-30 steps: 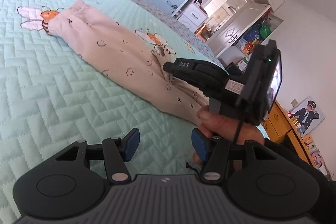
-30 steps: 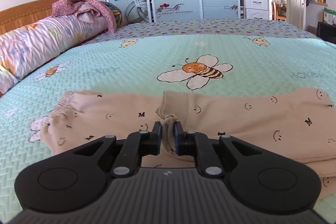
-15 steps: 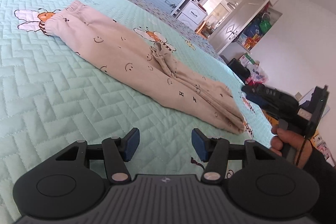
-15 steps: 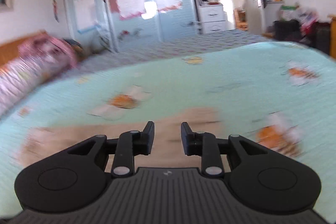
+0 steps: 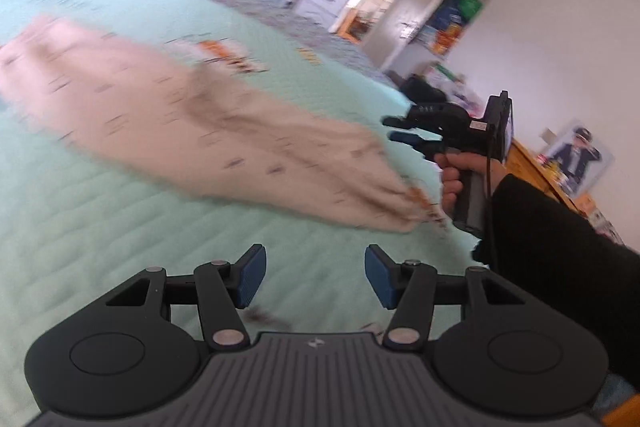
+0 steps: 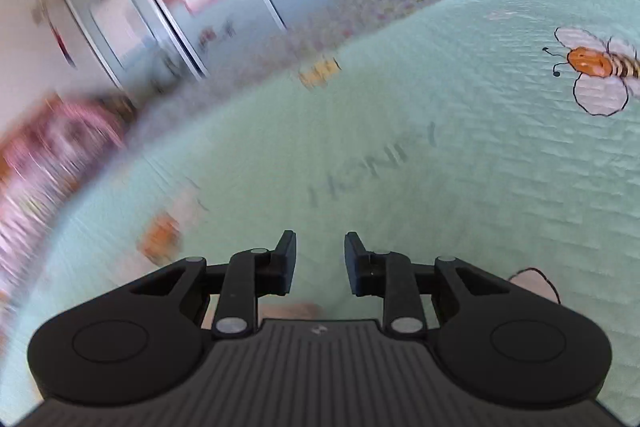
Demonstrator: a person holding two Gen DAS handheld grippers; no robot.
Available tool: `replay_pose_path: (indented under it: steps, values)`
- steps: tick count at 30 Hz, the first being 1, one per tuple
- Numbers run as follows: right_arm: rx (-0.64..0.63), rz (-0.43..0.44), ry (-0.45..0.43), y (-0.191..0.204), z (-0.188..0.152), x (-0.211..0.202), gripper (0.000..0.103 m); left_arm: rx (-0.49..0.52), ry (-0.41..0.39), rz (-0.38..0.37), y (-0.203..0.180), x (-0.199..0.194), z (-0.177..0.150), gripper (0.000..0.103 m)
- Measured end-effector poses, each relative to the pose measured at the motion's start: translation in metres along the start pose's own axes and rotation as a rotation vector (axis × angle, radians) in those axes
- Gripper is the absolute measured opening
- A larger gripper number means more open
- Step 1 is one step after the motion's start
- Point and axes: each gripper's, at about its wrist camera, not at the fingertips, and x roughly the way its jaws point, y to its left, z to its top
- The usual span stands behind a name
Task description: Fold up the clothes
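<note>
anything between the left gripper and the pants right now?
Nothing visible. Only bare green bedspread lies between the open left gripper and the beige pants. The right gripper hangs open beyond the pants' near end, off that path.

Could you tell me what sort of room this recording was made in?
Most likely a home bedroom: beige trousers lie on a bed with a mint bee-print quilt, and sliding wardrobe doors line the far wall.
</note>
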Motion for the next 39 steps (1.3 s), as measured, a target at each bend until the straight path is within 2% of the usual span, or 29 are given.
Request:
replay_pose_path:
  steps: [3, 5, 8, 11, 15, 17, 20, 29, 30, 32, 34, 35, 39]
  values:
    - [0.02, 0.028, -0.001, -0.008, -0.027, -0.039, 0.037, 0.017, -0.003, -0.053, -0.017, 0.018, 0.019, 0.057]
    - [0.087, 0.072, 0.013, -0.02, -0.056, -0.059, 0.038, 0.046, -0.003, -0.058, -0.03, 0.034, 0.04, 0.057]
    - [0.217, 0.141, 0.019, -0.033, -0.093, -0.069, 0.04, 0.112, 0.039, -0.057, -0.054, 0.068, 0.084, 0.057]
    - [0.301, 0.214, 0.016, -0.033, -0.111, -0.063, 0.041, 0.195, 0.115, -0.014, -0.079, 0.111, 0.127, 0.059]
    - [0.227, 0.218, 0.007, -0.019, -0.121, -0.062, 0.039, 0.256, 0.281, 0.059, -0.107, 0.186, 0.165, 0.06]
    - [0.237, 0.211, 0.017, -0.02, -0.121, -0.061, 0.031, 0.29, 0.381, 0.13, -0.117, 0.228, 0.169, 0.061]
    - [0.253, 0.206, 0.025, -0.025, -0.123, -0.059, 0.019, 0.35, 0.504, 0.235, -0.123, 0.276, 0.156, 0.06]
    - [0.273, 0.219, 0.049, -0.028, -0.125, -0.064, 0.013, 0.447, 0.593, 0.507, -0.138, 0.33, 0.119, 0.059]
    - [0.279, 0.221, 0.054, -0.029, -0.125, -0.065, 0.012, 0.471, 0.59, 0.534, -0.142, 0.334, 0.117, 0.056]
    - [0.286, 0.224, 0.06, -0.031, -0.126, -0.071, 0.011, 0.524, 0.572, 0.575, -0.147, 0.339, 0.114, 0.032]
    - [0.302, 0.237, 0.063, -0.035, -0.128, -0.077, 0.011, 0.532, 0.557, 0.586, -0.149, 0.341, 0.115, 0.017]
    - [0.314, 0.241, 0.064, -0.037, -0.128, -0.078, 0.011, 0.523, 0.551, 0.588, -0.149, 0.341, 0.117, 0.013]
    - [0.362, 0.254, 0.068, -0.044, -0.131, -0.085, 0.01, 0.529, 0.548, 0.598, -0.149, 0.345, 0.117, 0.01]
